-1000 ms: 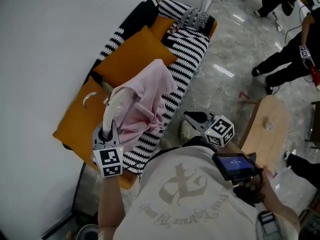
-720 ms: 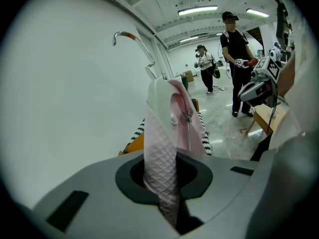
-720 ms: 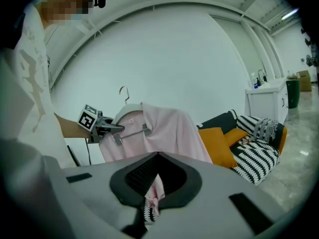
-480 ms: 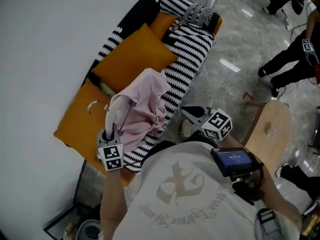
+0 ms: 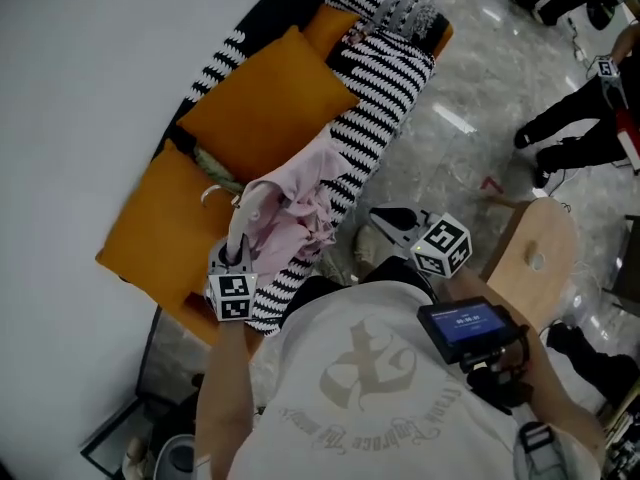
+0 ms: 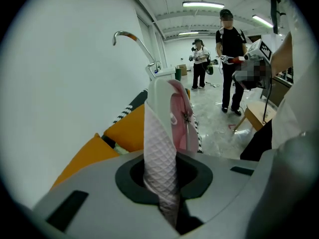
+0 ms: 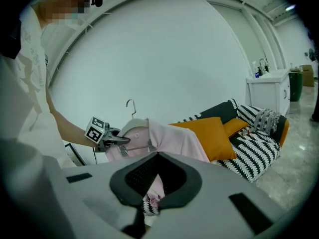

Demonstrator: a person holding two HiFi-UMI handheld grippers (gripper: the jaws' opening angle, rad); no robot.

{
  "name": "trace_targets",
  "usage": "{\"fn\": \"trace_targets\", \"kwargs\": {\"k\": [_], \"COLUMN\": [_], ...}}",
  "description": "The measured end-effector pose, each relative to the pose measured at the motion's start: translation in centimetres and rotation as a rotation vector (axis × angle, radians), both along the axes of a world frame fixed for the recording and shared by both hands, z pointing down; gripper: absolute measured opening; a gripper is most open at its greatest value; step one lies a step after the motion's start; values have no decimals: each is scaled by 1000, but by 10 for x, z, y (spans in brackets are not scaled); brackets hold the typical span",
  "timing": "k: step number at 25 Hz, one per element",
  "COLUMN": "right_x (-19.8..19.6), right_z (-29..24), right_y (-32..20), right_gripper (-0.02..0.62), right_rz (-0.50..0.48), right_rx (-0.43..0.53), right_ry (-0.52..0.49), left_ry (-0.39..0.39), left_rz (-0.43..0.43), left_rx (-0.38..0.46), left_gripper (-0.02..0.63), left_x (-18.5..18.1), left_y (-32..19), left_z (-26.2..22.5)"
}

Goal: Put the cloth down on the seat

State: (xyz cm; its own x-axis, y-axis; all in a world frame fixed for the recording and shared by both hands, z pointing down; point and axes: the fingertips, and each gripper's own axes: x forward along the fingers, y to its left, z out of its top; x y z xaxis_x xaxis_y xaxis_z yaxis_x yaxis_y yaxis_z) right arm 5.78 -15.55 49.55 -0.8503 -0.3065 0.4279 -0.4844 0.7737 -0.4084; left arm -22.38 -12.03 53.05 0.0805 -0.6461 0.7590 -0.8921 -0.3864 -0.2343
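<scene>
Lower the hanger [image 5: 246, 206] clamped in the left gripper [image 5: 234, 255] until the cloth [image 5: 300, 200] lies flat on the seat [image 5: 385, 93] mid-frame, keeping the slightly parted, empty right gripper [image 5: 380, 219] clear.

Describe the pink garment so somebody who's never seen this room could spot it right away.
Along the white wall runs a sofa with a black-and-white striped cover and orange cushions. Near its closer end, a garment hangs on a white hanger gripped by the left tool. It is the only pink thing there.
</scene>
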Motion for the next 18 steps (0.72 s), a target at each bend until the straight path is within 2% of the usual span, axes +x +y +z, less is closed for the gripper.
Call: {"fn": "trace_targets", "kwargs": {"k": [7,10,18], "right_x": [-3,-12,-10], "right_z": [11,14,22], "right_y": [3,1,13], "right_gripper": [15,15,15], "right_rz": [7,2,-4], "right_rx": [-32,-31,-44], "right_ry": [52,51,61], "left_ry": [111,119,162], "left_rz": [-11,-16,-38], "left_rx": [-132,-172,-246], "left_gripper": [48,48,48], "left_x": [8,2,16], "left_y": [19,25,47], "left_z": [58,73,102]}}
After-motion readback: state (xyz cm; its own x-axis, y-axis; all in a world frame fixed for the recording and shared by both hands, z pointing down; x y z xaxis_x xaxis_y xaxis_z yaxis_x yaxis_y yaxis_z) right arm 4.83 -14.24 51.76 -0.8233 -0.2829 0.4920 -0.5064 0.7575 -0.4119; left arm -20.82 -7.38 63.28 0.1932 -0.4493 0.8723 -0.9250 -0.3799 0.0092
